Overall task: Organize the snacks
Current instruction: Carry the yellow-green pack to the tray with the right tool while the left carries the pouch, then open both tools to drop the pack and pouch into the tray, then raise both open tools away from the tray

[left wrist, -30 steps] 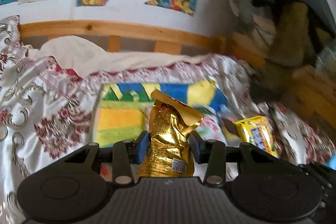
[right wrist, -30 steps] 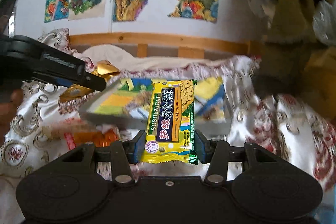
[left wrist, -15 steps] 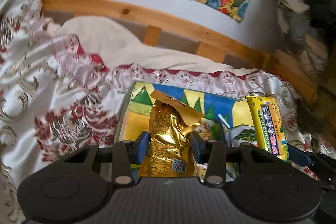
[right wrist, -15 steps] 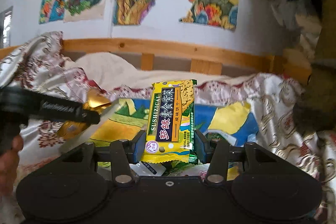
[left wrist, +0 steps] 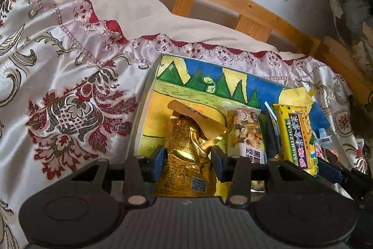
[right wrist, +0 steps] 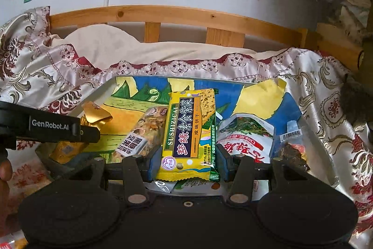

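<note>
My left gripper (left wrist: 187, 161) is shut on a gold foil snack bag (left wrist: 188, 155), held over the left part of a shallow tray (left wrist: 149, 90) with a colourful drawing on its floor. My right gripper (right wrist: 188, 161) is shut on a yellow cracker pack (right wrist: 188, 132), held over the tray's (right wrist: 105, 85) middle. A clear nut snack pack (left wrist: 247, 132) lies in the tray between them; it also shows in the right wrist view (right wrist: 142, 134). The left gripper's arm (right wrist: 49, 127) and gold bag (right wrist: 95, 112) show at the left of the right wrist view. The yellow pack (left wrist: 298, 134) shows at the right of the left wrist view.
A white and red pouch (right wrist: 244, 139) and a dark snack packet (right wrist: 291, 151) lie in the tray's right part. The tray rests on a patterned satin bedspread (left wrist: 70, 76). A wooden bed rail (right wrist: 186, 15) and a wall with drawings stand behind. More wrappers (right wrist: 25, 174) lie on the bed at left.
Both grippers have moved forward and down over the tray, each still holding its snack. The tray's contents now show close beneath them.
</note>
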The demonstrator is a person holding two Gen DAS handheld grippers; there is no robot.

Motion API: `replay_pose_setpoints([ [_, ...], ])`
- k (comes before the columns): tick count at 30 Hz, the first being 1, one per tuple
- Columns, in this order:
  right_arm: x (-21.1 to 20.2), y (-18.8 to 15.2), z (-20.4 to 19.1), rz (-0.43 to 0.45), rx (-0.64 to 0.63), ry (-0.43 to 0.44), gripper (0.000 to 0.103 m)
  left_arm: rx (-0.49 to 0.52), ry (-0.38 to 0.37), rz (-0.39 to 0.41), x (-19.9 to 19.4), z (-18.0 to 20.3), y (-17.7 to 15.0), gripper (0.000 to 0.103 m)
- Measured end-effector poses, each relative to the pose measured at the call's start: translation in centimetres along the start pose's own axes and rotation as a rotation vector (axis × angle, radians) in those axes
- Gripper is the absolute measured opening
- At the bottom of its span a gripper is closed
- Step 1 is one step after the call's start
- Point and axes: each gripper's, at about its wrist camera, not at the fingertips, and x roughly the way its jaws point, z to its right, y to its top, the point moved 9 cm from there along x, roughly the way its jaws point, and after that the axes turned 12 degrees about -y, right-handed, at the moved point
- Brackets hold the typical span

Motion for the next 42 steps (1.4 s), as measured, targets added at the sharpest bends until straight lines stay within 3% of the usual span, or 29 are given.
replay_pose_setpoints([
  [3,0.1,0.1,-0.1,-0.007,-0.018,-0.013,0.052,0.006,0.012,-0.011,0.1,0.0,-0.1,0.052],
  [5,0.1,0.2,-0.1,-0.001,-0.037,-0.029,0.063,0.014,0.047,-0.021,0.1,0.1,-0.1,0.055],
  [9,-0.7,0.6,0.0,0.016,-0.056,-0.035,0.075,0.057,0.065,0.001,-0.6,0.9,0.3,0.076],
  [13,-2.6,1.2,1.3,0.052,-0.042,-0.049,0.084,0.051,0.059,0.029,-1.9,1.9,0.7,0.080],
  [16,-4.8,1.8,2.9,0.102,-0.016,-0.050,0.092,0.048,0.069,0.066,-3.5,2.6,1.2,0.084],
  [20,-8.2,2.5,5.5,0.162,0.043,-0.062,0.101,0.118,0.163,0.154,-6.8,4.2,2.1,0.091],
  [25,-12.8,1.6,8.0,0.188,0.073,-0.074,0.102,0.189,0.208,0.203,-11.0,7.3,1.1,0.099],
  [30,-17.1,-0.6,9.5,0.200,0.060,-0.102,0.102,0.184,0.166,0.276,-16.0,9.4,-2.9,0.102],
  [39,-23.7,-3.1,12.2,0.227,0.132,-0.119,0.102,0.314,0.158,0.301,-20.9,13.3,-4.4,0.103],
  [42,-25.1,-4.0,12.7,0.225,0.152,-0.121,0.102,0.340,0.227,0.310,-22.0,13.8,-5.2,0.103],
])
